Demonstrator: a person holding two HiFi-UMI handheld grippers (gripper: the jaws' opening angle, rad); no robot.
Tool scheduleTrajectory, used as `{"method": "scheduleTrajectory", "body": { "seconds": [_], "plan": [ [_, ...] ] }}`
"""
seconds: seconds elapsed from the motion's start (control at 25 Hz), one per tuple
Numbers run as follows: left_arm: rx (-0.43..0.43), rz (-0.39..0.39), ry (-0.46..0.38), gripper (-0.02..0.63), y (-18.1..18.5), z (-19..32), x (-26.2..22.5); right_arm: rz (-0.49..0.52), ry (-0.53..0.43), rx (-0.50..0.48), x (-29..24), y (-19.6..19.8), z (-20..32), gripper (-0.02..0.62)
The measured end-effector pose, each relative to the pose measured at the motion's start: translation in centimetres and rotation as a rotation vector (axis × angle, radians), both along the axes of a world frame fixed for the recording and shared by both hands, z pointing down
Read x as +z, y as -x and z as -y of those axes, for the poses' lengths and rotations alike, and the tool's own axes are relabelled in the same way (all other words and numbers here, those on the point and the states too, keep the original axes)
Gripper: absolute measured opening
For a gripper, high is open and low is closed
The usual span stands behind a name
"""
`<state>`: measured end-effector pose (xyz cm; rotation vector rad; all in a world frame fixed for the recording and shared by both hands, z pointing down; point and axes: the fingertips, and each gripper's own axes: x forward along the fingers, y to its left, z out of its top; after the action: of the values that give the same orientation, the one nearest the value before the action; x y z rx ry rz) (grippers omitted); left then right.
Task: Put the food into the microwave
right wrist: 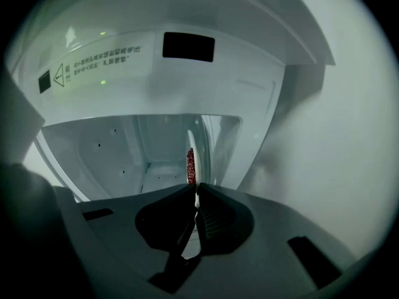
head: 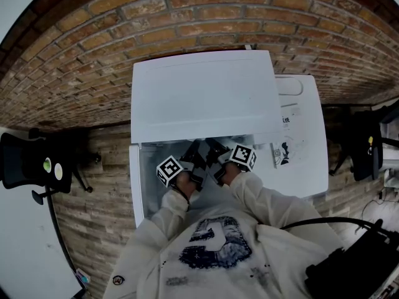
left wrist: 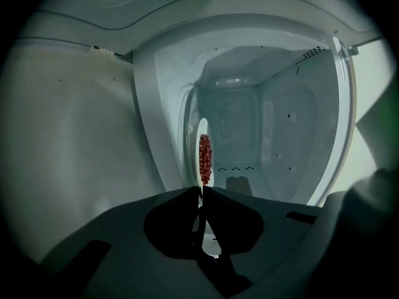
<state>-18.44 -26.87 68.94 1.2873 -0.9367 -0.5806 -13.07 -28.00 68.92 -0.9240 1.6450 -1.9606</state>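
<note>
The left gripper [head: 193,157], at the end of a pale sleeve [head: 163,212] that reaches forward, points into the open white microwave [head: 206,95]. Its jaws are nearly together and pinch the rim of a thin white plate [left wrist: 203,124]. The plate shows edge-on, with its long line running from the jaw tips away toward the back of the cavity [left wrist: 249,123]. The red food [left wrist: 204,157] lies on it inside the cavity (a narrow grainy strip in this view). The right gripper [head: 216,152] comes in just beside the left one, both marker cubes facing up, and its jaws clamp the same plate's rim from the other side.
</note>
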Motion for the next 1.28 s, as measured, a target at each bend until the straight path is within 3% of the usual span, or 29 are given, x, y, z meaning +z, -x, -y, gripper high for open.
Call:
{"method": "scheduleTrajectory", "body": {
  "seconds": [0.64, 0.76, 0.96, 1.12, 1.28],
  "plan": [
    [0.054, 0.038, -0.061, 0.046, -1.2, -2.7, -1.5, -0.007, -0.026, -0.041, -1.3, -0.9, -2.5, 0.031],
    [0.103, 0.120, -0.118, 0.046, -1.9, -3.7, -3.0, -0.065, -0.038, -0.096, -1.4, -1.5, -3.9, 0.031],
    [0.192, 0.271, -0.237, 0.044, -3.5, -5.2, -6.5, -0.157, -0.144, -0.184, -4.2, -3.0, -5.7, 0.029],
    [0.273, 0.484, -0.364, 0.044, -4.6, -6.4, -10.1, -0.225, -0.245, -0.235, -7.2, -4.6, -7.0, 0.028],
    [0.334, 0.686, -0.464, 0.043, -5.4, -7.9, -13.6, -0.359, -0.352, -0.293, -9.9, -6.3, -8.6, 0.021]
  ]
}}
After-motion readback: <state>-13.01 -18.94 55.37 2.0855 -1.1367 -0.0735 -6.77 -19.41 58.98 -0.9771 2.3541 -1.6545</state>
